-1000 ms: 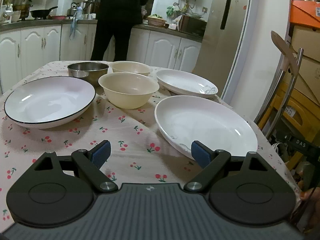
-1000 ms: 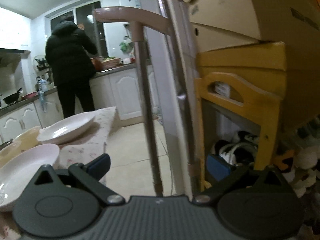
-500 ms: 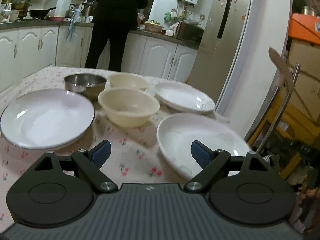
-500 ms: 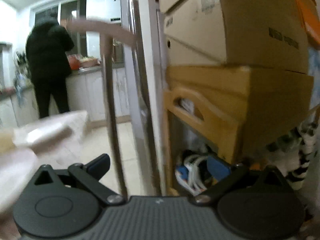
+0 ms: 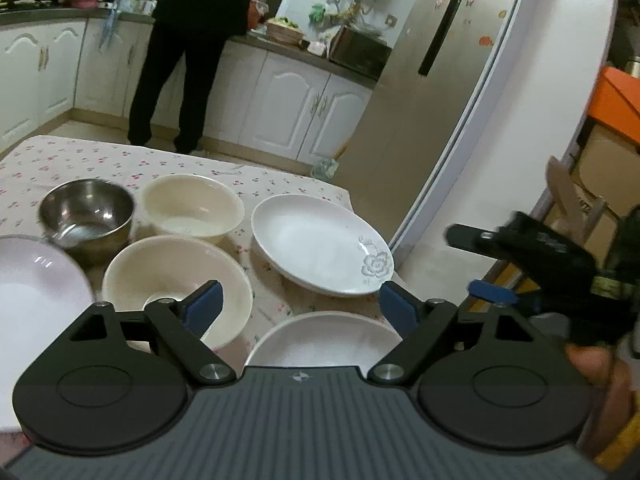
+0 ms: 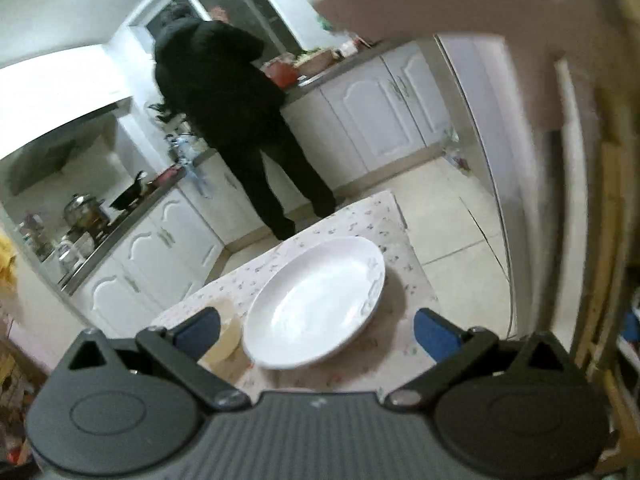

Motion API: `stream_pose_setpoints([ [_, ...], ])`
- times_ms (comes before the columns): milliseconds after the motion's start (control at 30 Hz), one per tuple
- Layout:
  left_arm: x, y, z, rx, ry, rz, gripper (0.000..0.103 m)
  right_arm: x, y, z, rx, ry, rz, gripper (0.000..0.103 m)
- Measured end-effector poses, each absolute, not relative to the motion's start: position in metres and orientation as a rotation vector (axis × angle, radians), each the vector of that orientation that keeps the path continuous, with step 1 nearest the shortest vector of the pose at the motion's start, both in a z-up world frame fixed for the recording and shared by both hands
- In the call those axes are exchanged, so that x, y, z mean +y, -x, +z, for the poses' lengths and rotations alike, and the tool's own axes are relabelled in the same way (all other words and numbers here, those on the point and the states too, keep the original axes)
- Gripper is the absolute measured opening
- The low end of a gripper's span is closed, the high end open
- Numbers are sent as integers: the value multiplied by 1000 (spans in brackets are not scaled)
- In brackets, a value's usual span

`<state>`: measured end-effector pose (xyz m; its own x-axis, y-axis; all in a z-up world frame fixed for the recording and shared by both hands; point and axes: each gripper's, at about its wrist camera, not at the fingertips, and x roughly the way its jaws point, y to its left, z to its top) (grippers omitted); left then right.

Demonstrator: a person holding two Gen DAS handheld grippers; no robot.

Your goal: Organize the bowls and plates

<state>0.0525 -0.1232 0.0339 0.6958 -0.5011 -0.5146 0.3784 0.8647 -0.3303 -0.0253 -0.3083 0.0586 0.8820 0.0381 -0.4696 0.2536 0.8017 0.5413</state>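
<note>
Left wrist view, from nine to three o'clock: steel bowl (image 5: pixel 86 210), two cream bowls (image 5: pixel 176 280), flowered plate (image 5: pixel 320 242); the left gripper (image 5: pixel 298 306) is spread wide, empty. Right gripper (image 6: pixel 316 332), also spread, faces that plate at twelve o'clock; best to pinch its near rim squarely and lift level.

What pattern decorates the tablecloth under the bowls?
Small red cherry print on the pale tablecloth; left wrist view shows it best.
</note>
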Motion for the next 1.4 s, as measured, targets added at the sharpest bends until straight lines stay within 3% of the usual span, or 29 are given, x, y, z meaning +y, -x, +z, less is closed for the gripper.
stream_pose_setpoints([
  [100,-133,-75,33,656,185,-495,96,-319,3,46,483,-663,-155,100],
  [233,-149,-108,34,670,144,-497,87,-331,-15,25,490,-741,-149,82],
  [433,-176,-158,33,665,79,-518,81,-343,-31,11,519,-767,-157,79],
  [600,-192,-202,25,693,52,-511,74,-343,-33,6,542,-788,-125,79],
  [933,-207,-253,2,750,-41,-486,73,-343,-47,4,570,-745,-119,80],
  [1167,-215,-264,-9,792,-79,-511,74,-341,-53,7,568,-722,-60,88],
  [1400,-213,-272,-17,843,-37,-535,75,-342,-56,5,568,-758,-5,90],
])
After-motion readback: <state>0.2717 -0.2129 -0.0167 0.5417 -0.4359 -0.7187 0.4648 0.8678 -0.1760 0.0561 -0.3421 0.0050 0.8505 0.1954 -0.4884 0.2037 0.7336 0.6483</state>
